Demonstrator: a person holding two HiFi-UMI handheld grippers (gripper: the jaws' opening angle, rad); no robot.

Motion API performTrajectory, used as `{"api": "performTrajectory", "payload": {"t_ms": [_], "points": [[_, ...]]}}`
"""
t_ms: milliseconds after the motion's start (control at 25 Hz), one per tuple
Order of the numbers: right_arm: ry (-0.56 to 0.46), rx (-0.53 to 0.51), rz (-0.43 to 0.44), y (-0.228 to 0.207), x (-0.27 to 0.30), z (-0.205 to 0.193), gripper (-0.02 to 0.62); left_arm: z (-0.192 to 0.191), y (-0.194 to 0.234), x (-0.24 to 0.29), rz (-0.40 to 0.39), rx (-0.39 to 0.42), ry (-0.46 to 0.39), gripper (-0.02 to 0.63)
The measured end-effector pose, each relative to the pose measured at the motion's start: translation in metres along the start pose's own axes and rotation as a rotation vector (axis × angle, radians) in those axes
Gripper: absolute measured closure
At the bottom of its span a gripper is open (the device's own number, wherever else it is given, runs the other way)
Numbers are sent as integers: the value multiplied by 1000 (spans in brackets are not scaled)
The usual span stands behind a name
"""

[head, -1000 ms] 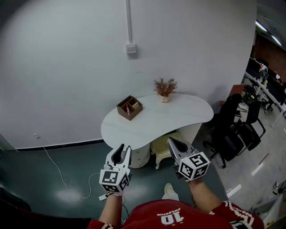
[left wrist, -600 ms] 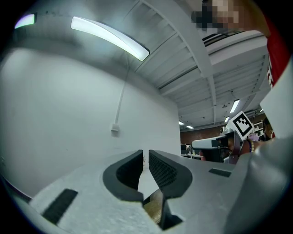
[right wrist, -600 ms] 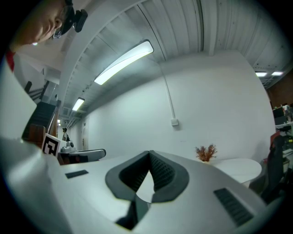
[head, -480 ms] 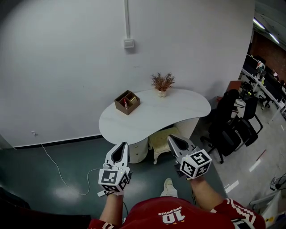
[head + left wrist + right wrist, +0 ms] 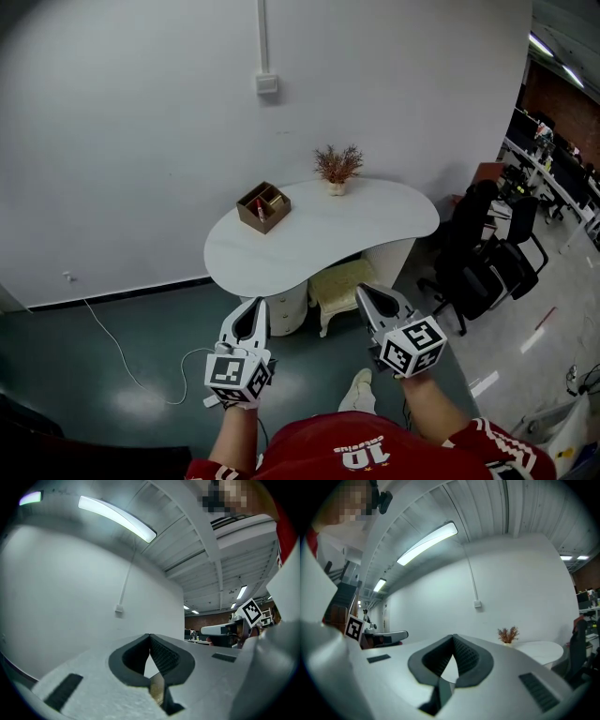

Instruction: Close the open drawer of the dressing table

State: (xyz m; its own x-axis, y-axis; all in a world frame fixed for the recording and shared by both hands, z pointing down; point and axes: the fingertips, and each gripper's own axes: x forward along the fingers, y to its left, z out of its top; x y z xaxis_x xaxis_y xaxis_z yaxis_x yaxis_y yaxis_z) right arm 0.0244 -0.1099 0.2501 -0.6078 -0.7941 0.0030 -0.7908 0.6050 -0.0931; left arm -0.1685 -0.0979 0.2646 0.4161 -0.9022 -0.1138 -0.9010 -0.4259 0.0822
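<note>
The white dressing table [image 5: 375,220] stands against the wall and carries a wooden organiser box [image 5: 262,206] and a small dried plant [image 5: 337,166]. Its white drawer unit [image 5: 286,317] shows under the tabletop, mostly hidden, so I cannot make out an open drawer. Both grippers hang in the air short of the table, over the floor. My left gripper [image 5: 256,307] [image 5: 150,635] has just been closing and now stands shut with nothing between its jaws. My right gripper [image 5: 366,293] [image 5: 453,636] is shut and empty too, and the plant [image 5: 507,633] appears beyond it.
A pale yellow stool [image 5: 342,284] sits under the table. Black office chairs [image 5: 487,258] crowd the right side. A white cable [image 5: 122,352] trails over the green floor at the left. My shoe [image 5: 359,391] shows below the grippers.
The left gripper's jaws have come together from a clear gap. The table sits slightly higher and further left in the head view; both grippers hold about the same spots in the picture.
</note>
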Motion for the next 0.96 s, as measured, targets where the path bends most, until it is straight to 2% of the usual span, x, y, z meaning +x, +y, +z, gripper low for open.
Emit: {"api": "performTrajectory", "payload": {"t_ms": [320, 600, 960], "points": [[-7, -6, -31, -5, -14, -3, 592, -3, -15, 4, -45, 8, 5, 618], [-8, -24, -20, -2, -6, -1, 592, -3, -14, 9, -68, 2, 22, 618], [-14, -38, 14, 12, -1, 0, 592, -3, -13, -1, -49, 16, 29, 618]]}}
